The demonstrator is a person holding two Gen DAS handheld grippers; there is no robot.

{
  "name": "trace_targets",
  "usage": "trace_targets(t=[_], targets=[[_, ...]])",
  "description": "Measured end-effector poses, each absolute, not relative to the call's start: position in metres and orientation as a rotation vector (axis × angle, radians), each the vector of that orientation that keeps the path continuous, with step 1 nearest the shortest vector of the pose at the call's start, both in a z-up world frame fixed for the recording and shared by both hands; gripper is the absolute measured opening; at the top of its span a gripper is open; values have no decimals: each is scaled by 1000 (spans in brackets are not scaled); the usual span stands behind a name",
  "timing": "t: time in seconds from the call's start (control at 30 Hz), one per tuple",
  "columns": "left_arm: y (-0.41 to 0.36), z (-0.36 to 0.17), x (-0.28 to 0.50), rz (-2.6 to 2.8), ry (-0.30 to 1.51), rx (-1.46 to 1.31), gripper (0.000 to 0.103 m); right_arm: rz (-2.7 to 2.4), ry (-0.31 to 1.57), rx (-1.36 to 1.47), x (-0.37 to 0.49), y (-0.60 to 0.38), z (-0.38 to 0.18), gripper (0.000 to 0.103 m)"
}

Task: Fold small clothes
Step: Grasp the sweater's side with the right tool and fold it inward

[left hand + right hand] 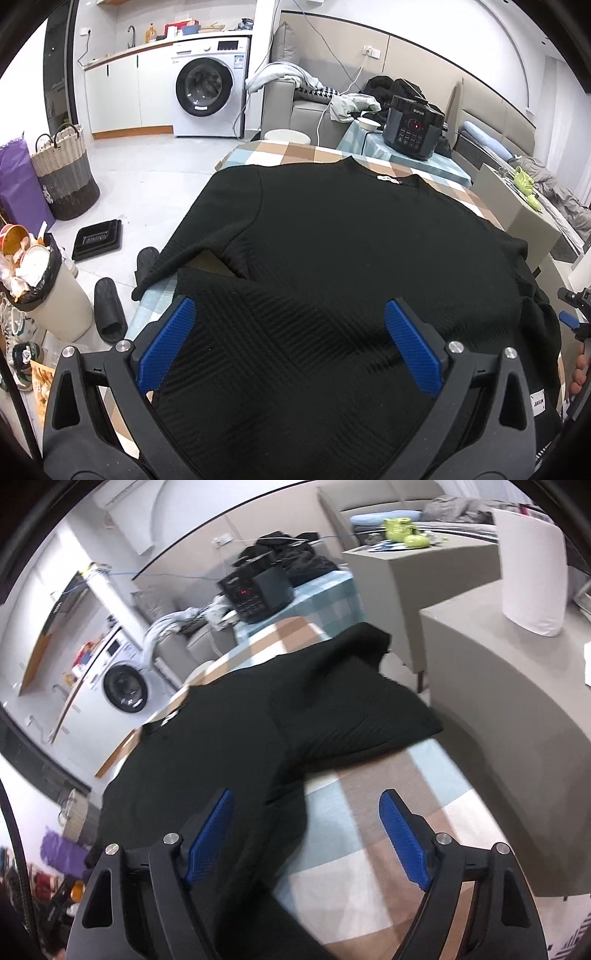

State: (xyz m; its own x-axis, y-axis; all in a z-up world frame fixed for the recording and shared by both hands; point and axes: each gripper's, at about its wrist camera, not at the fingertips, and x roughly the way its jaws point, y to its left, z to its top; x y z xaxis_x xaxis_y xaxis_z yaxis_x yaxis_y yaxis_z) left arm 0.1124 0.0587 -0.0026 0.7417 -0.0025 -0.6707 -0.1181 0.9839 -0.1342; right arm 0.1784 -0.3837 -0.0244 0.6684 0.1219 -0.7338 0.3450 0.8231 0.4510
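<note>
A black ribbed sweater (351,236) lies spread on a checked tablecloth (280,153), collar at the far side, one sleeve folded in at the near left. My left gripper (290,325) is open just above the sweater's near hem, blue pads (168,341) wide apart. In the right wrist view the sweater (207,746) has its right sleeve lying out across the tablecloth (369,819). My right gripper (306,827) is open over the sweater's side edge, its left pad (210,838) above black cloth, its right pad above bare tablecloth. The right gripper also shows at the left wrist view's right edge (574,314).
A black pressure cooker (412,127) stands on a side table beyond the sweater. A grey cabinet (498,701) with a white roll (533,565) stands right of the table. A bin (40,288), slippers (109,310), a woven basket (62,173) and a washing machine (208,92) are left on the floor.
</note>
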Motion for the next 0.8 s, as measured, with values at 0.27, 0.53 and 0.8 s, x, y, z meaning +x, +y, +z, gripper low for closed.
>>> trace_targets(t=[0.27,0.53,0.8], targets=[[56,-14,140,66,752,-173,102,-292,857,678,199,-434,-42,82],[39,-25,161,42,768,-149,102,-394,928,679,228,-463,-72,79],[24,-30,170,26,782,-130,102,-395,935,653,243,-464,-80,44]])
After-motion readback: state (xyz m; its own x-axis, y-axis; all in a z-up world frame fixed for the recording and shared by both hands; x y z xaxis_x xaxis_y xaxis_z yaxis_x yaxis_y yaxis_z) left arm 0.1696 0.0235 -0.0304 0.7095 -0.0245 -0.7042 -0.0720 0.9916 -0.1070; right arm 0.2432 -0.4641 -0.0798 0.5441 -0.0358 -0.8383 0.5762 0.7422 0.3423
